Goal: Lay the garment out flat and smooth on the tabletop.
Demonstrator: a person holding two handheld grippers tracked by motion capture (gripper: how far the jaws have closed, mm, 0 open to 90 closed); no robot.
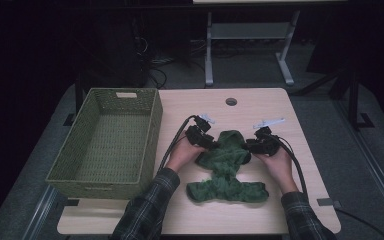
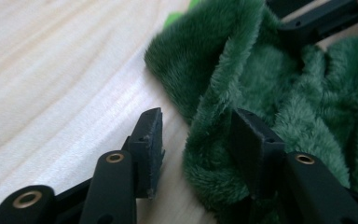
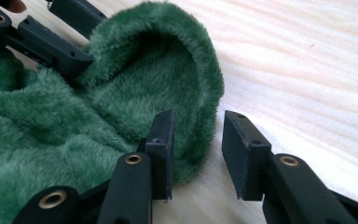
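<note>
Lab-like recording room: bare wooden table (image 1: 260,107), dark surround, floor cables (image 1: 156,70), metal bench frame (image 1: 250,35).

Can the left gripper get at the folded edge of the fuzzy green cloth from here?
Probably yes: the left gripper already straddles the fuzzy green cloth edge with open jaws, nothing between.
</note>
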